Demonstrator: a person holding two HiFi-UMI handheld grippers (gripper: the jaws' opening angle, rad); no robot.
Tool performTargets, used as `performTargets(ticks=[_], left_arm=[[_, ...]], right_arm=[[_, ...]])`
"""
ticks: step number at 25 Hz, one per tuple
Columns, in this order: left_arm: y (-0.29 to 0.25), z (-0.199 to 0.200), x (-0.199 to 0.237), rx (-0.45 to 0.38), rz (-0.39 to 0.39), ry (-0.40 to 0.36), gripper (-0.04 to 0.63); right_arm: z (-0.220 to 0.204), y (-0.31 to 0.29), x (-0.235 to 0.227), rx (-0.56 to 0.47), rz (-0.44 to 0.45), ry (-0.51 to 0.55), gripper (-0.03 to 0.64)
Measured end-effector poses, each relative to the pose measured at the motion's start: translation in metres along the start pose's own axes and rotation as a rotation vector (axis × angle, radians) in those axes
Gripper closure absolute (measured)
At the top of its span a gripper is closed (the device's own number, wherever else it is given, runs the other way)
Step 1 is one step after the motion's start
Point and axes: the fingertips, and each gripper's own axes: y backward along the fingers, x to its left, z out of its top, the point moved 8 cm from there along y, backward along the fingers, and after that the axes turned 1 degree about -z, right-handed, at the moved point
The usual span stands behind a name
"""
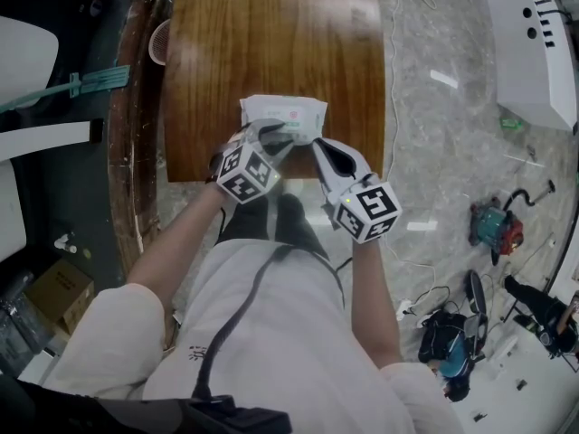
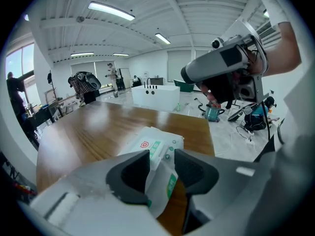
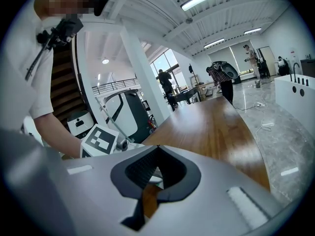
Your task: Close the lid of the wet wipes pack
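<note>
wet wipes pack (image 1: pixel 282 112) in left claw (image 2: pixel 161 157)

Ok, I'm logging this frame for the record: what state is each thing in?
wet wipes pack: flat on the table, near flap lifted.
left gripper: shut on that flap.
right gripper: shut, nothing between its jaws.

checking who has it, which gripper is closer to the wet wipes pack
Left. The left gripper is clamped on the near edge of the wet wipes pack. The right gripper is shut by the pack's near right corner, holding nothing.
</note>
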Motion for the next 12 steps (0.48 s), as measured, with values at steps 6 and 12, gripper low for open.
performTargets(ticks=[6,12], left_arm=[[-0.0045,-0.0031,-0.0031,0.021,-0.005,0.016,0.426],[-0.0093,-0.0047,-0.0009,0.041,-0.009,0.039,0.440]], right_arm=[[-0.0008,0.0027,0.0000,0.001,-0.002,0.000,0.607],[-0.0011,0.0030,-0.0012,0.000,-0.008,-0.003,0.607]])
